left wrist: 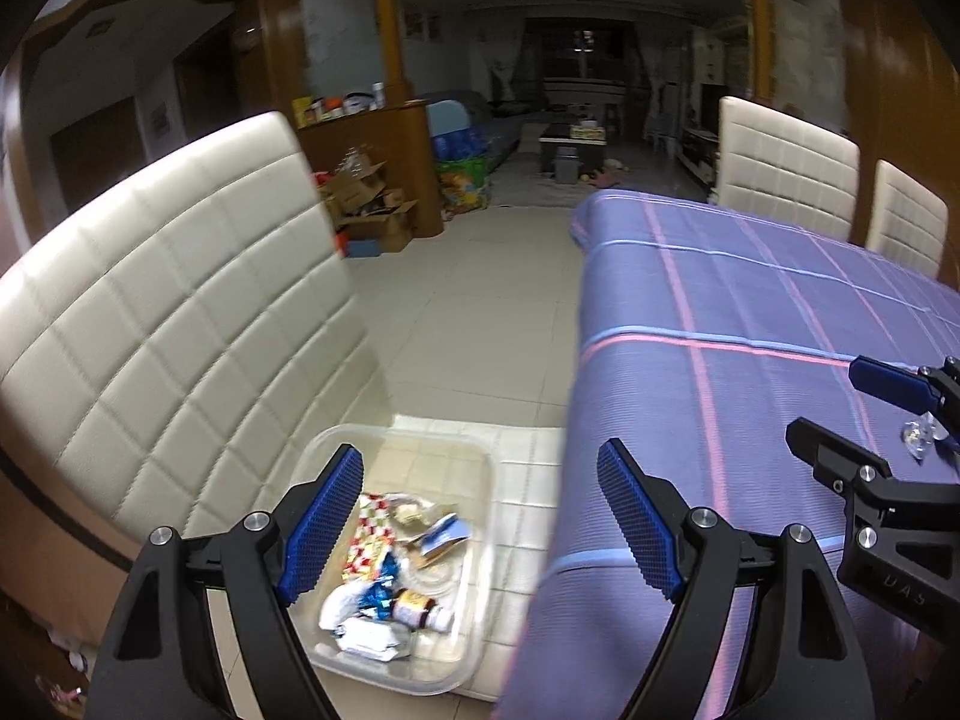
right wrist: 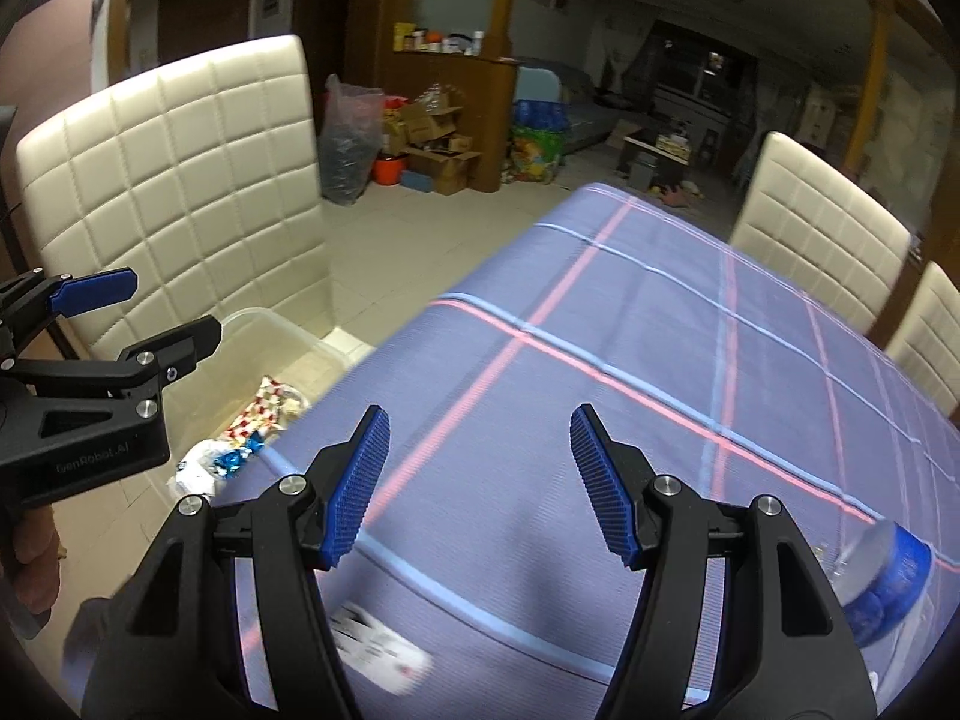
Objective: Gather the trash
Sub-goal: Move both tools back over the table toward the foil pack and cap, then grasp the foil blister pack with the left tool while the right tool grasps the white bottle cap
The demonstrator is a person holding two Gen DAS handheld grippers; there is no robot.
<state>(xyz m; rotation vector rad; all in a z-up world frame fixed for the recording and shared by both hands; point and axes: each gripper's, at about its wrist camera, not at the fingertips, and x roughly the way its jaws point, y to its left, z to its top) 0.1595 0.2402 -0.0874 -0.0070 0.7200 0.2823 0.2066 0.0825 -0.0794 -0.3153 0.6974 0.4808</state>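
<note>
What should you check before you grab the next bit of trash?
1. Left gripper empty and open: ok, nothing between its blue pads.
2. Right gripper empty and open: ok, only tablecloth shows between the pads.
3. Clear bin ready: ok, it sits on the white chair beside the table, with wrappers and a small bottle already inside.
4. Room left in the bin: ok, its far half is bare.
5. Trash left on the purple tablecloth: not ok, a white paper and a blue-and-clear wrapper lie near the right gripper.
6. What those two pieces are exactly: cannot tell, too blurred.
</note>
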